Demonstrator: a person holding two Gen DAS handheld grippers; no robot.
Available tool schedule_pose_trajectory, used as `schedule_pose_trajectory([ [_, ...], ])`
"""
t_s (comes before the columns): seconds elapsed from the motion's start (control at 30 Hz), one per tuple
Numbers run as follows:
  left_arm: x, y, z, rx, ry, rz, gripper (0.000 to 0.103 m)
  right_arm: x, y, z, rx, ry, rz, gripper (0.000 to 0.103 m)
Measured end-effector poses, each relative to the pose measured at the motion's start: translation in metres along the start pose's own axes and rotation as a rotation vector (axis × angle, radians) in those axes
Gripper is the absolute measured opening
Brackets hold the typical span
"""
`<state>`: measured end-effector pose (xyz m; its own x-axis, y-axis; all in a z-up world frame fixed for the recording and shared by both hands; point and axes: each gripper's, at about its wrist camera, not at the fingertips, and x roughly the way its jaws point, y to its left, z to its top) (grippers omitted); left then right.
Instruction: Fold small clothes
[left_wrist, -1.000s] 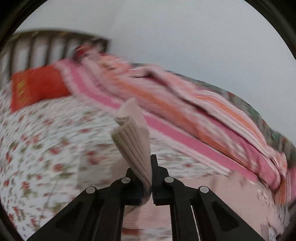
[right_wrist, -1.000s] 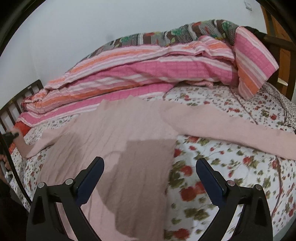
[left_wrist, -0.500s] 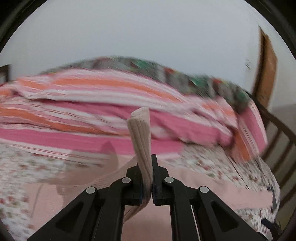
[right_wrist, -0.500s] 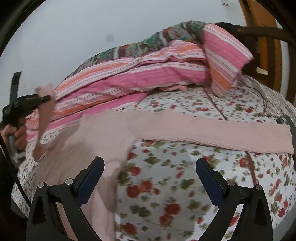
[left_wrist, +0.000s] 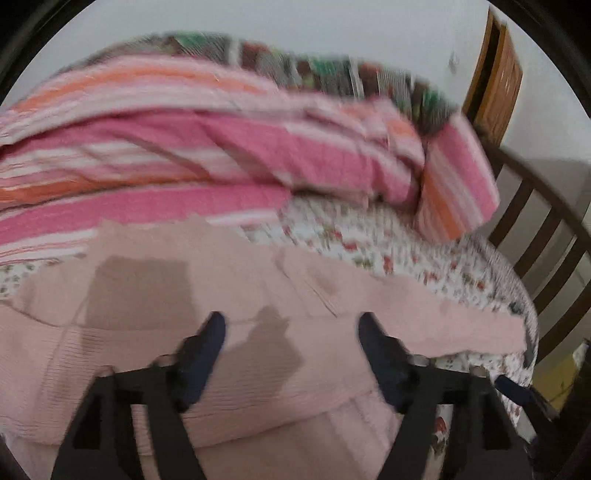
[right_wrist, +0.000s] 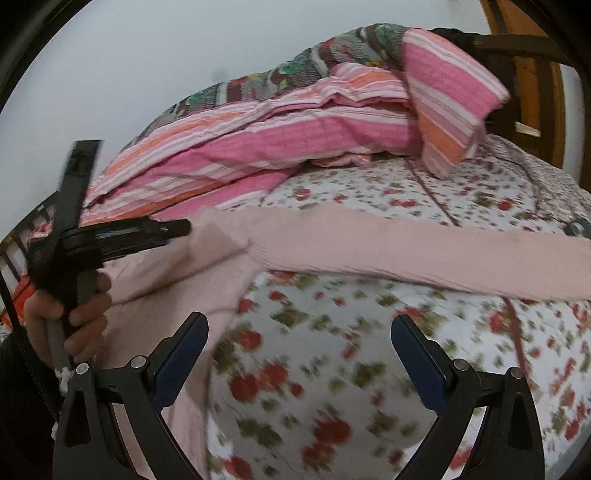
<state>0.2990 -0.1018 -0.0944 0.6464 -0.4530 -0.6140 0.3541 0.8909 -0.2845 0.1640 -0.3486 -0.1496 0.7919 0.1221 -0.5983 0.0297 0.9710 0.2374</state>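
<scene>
A pale pink knit sweater (left_wrist: 236, 295) lies flat on the floral bedsheet (right_wrist: 332, 362). One sleeve lies folded across its body (left_wrist: 258, 398). The other long sleeve (right_wrist: 424, 254) stretches out to the right. My left gripper (left_wrist: 291, 354) is open and empty just above the folded sleeve; it also shows in the right wrist view (right_wrist: 177, 227), held by a hand. My right gripper (right_wrist: 299, 350) is open and empty over the bare sheet, in front of the stretched sleeve.
A pink and orange striped blanket (right_wrist: 295, 125) is heaped along the far side of the bed against the wall. A dark wooden footboard (left_wrist: 546, 236) stands at the right, with a wooden door (left_wrist: 495, 77) behind it.
My left gripper carried the sleeve cuff across over the sweater body, then opened and let it go. My right gripper swung right, over the floral sheet.
</scene>
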Motion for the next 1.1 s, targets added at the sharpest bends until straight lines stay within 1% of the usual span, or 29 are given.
schedule_pose_trajectory([
  [0.03, -0.007, 0.007, 0.001, -0.004, -0.019, 0.006, 0.074, 0.004, 0.004, 0.004, -0.003, 0.0, 0.021, 0.098],
  [0.07, -0.02, 0.022, -0.001, -0.016, -0.034, 0.037, 0.074, 0.009, 0.009, 0.008, -0.007, 0.002, 0.039, 0.096],
  [0.1, -0.026, 0.031, -0.003, -0.027, -0.04, 0.059, 0.074, 0.016, 0.015, 0.013, -0.01, 0.009, 0.053, 0.09],
  [0.13, -0.037, 0.049, -0.007, -0.053, -0.051, 0.1, 0.074, 0.022, 0.019, 0.018, -0.011, 0.018, 0.064, 0.087],
  [0.2, -0.054, 0.085, -0.016, -0.112, -0.061, 0.176, 0.074, 0.039, 0.029, 0.025, -0.01, 0.043, 0.091, 0.071],
  [0.3, -0.077, 0.134, -0.031, -0.196, -0.074, 0.239, 0.074, 0.061, 0.042, 0.033, -0.006, 0.072, 0.108, 0.061],
  [0.33, -0.083, 0.147, -0.036, -0.217, -0.078, 0.253, 0.074, 0.068, 0.046, 0.035, -0.006, 0.081, 0.114, 0.059],
  [0.4, -0.092, 0.17, -0.047, -0.244, -0.08, 0.27, 0.073, 0.083, 0.054, 0.038, -0.017, 0.107, 0.112, 0.052],
  [0.43, -0.094, 0.177, -0.051, -0.249, -0.077, 0.273, 0.073, 0.09, 0.057, 0.039, -0.021, 0.117, 0.112, 0.05],
  [0.47, -0.097, 0.185, -0.055, -0.255, -0.073, 0.275, 0.073, 0.1, 0.061, 0.041, -0.028, 0.139, 0.1, 0.046],
  [0.5, -0.097, 0.189, -0.057, -0.257, -0.07, 0.276, 0.073, 0.108, 0.064, 0.042, -0.04, 0.164, 0.086, 0.035],
  [0.53, -0.097, 0.193, -0.059, -0.259, -0.064, 0.276, 0.073, 0.116, 0.068, 0.043, -0.058, 0.186, 0.067, 0.029],
  [0.6, -0.094, 0.198, -0.062, -0.258, -0.047, 0.274, 0.073, 0.124, 0.073, 0.043, -0.095, 0.193, 0.02, 0.019],
  [0.63, -0.089, 0.2, -0.061, -0.252, -0.032, 0.273, 0.073, 0.125, 0.075, 0.043, -0.11, 0.193, 0.02, 0.014],
  [0.67, -0.085, 0.2, -0.061, -0.247, -0.022, 0.276, 0.073, 0.125, 0.078, 0.044, -0.126, 0.187, 0.032, 0.002],
  [0.7, -0.081, 0.198, -0.058, -0.243, -0.018, 0.278, 0.072, 0.121, 0.08, 0.046, -0.139, 0.162, 0.054, 0.002],
  [0.73, -0.079, 0.195, -0.055, -0.237, -0.023, 0.27, 0.071, 0.112, 0.079, 0.049, -0.138, 0.117, 0.06, 0.002],
  [0.8, -0.082, 0.189, -0.052, -0.219, -0.05, 0.235, 0.071, 0.096, 0.074, 0.054, -0.129, 0.028, 0.05, 0.001],
  [0.83, -0.08, 0.183, -0.048, -0.198, -0.063, 0.212, 0.071, 0.095, 0.071, 0.056, -0.127, 0.023, 0.039, 0.001],
  [0.87, -0.078, 0.179, -0.046, -0.179, -0.066, 0.201, 0.071, 0.099, 0.069, 0.055, -0.125, 0.043, 0.02, 0.001],
  [0.9, -0.074, 0.174, -0.044, -0.155, -0.066, 0.192, 0.071, 0.109, 0.066, 0.052, -0.124, 0.081, -0.003, 0.001],
  [0.97, -0.065, 0.167, -0.044, -0.112, -0.057, 0.181, 0.071, 0.125, 0.061, 0.043, -0.12, 0.138, -0.02, 0.001],
  [1.03, -0.05, 0.166, -0.047, -0.093, -0.009, 0.216, 0.071, 0.128, 0.057, 0.041, -0.105, 0.135, -0.01, 0.001],
  [1.1, -0.036, 0.171, -0.055, -0.106, 0.033, 0.231, 0.071, 0.124, 0.052, 0.042, -0.084, 0.115, 0.0, 0.001],
])
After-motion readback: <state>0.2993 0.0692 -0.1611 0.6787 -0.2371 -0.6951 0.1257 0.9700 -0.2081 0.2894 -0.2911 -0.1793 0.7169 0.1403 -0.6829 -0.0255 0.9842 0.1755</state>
